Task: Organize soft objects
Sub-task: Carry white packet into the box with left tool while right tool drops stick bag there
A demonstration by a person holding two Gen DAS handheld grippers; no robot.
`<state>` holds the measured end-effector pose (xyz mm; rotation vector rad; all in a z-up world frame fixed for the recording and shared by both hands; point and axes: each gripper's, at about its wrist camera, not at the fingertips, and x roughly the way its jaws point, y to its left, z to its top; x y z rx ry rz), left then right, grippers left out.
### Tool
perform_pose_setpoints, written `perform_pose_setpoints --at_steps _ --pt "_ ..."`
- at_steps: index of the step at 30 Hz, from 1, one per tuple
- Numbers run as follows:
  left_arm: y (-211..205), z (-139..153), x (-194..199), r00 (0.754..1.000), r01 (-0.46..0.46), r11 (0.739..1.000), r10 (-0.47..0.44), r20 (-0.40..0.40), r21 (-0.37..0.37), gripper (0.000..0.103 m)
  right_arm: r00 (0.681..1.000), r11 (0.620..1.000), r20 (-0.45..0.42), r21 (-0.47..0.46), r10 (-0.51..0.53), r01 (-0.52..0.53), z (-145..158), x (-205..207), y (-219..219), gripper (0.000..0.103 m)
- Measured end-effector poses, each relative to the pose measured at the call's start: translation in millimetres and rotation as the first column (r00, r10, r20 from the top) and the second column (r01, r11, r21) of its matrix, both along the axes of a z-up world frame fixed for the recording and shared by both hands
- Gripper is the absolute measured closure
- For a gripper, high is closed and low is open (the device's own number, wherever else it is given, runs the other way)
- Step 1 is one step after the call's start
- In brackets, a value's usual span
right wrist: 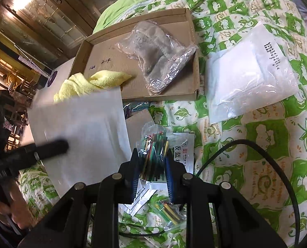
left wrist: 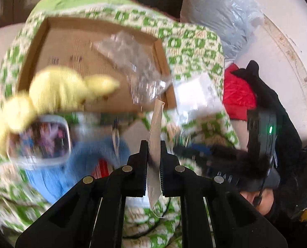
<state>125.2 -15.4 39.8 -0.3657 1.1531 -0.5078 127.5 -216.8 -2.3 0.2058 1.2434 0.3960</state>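
Note:
A shallow cardboard box (right wrist: pixel 186 20) lies on the green-and-white quilt (right wrist: pixel 267 144). In it are a yellow cloth (right wrist: pixel 91 80) and a clear plastic bag with grey contents (right wrist: pixel 155 55). My left gripper (left wrist: pixel 154 144) is shut on a flat white packet (left wrist: pixel 156 132), seen edge-on; in the right wrist view the same packet (right wrist: pixel 81 132) hangs wide at the left, in front of the box. My right gripper (right wrist: pixel 151 161) is shut on a clear bag of coloured sticks (right wrist: pixel 153 144). The box (left wrist: pixel 39 39), yellow cloth (left wrist: pixel 58 88) and clear bag (left wrist: pixel 132 66) show blurred in the left wrist view.
A large white sachet (right wrist: pixel 250 72) lies on the quilt right of the box. Printed packets (right wrist: pixel 182 153) lie under my right gripper. A black cable (right wrist: pixel 277 169) loops at the right. A blue cloth (left wrist: pixel 87 159), a white-rimmed container (left wrist: pixel 42 140) and red fabric (left wrist: pixel 238 95) show in the left wrist view.

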Motion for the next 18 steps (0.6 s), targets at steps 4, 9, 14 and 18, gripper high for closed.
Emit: perform_pose_setpoints --at_steps 4,9,14,18 --pt "2.4 14.8 36.9 0.999 -0.02 1.0 0.02 0.026 -0.005 0.094 1.0 1.0 0.004 -0.007 -0.002 0.002 1.3 4.2 0.6 0.081" --pt "18.6 17.2 81.5 0.996 -0.078 0.997 0.078 0.031 -0.005 0.094 1.0 1.0 0.012 -0.018 -0.006 0.006 5.3 18.9 6.1 0.082" --pt "39.8 0.3 120.3 0.992 -0.128 0.991 0.127 0.007 0.04 0.094 0.999 1.0 0.041 -0.018 -0.005 0.006 16.0 48.2 17.1 0.082" --pt "54.6 -17.6 137.3 0.988 -0.155 0.983 0.156 -0.001 0.1 0.094 0.999 1.0 0.05 -0.015 -0.006 0.006 19.3 75.5 29.4 0.082"
